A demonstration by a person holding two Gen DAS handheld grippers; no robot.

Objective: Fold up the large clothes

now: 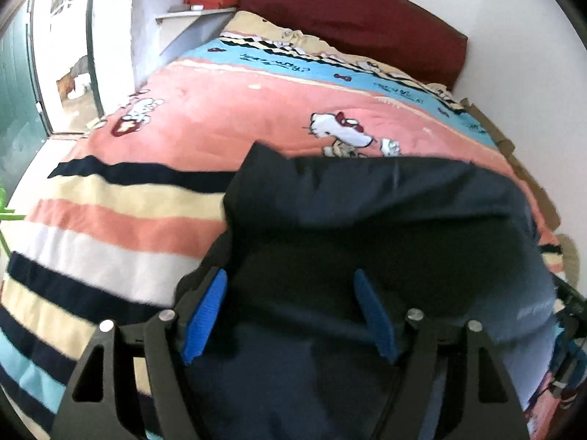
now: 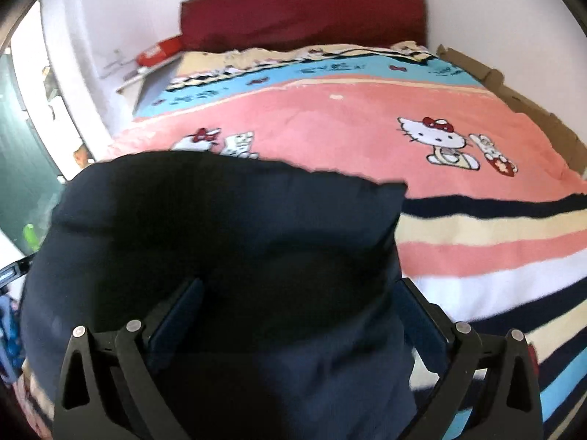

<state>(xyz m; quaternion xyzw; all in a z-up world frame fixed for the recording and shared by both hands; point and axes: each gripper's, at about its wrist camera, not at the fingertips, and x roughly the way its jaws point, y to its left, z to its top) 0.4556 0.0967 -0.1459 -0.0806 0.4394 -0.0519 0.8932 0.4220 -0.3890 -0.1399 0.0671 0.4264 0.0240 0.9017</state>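
Left wrist view is showing the bed [image 1: 256,29] filling the room, its dark red headboard [image 1: 352,14] sitting against the white wall. A striped pink, cream and navy blanket [image 1: 205,117] with cartoon cats is covering the whole mattress. On top of it, toward the near edge, the navy garment [image 1: 385,212] is lying in a broad folded mass, its far edge crossing the pink band. From the right wrist view, the same garment [image 2: 220,227] is spreading left of centre, one pointed corner reaching out over the navy stripe of the blanket [image 2: 367,117]. The left gripper [image 1: 290,315] is hovering with its blue-padded jaws standing wide apart, dark cloth lying between and beneath them, nothing pinched. The right gripper [image 2: 301,322] is showing jaws spread wide too, straddling the fabric rather than clamping it.
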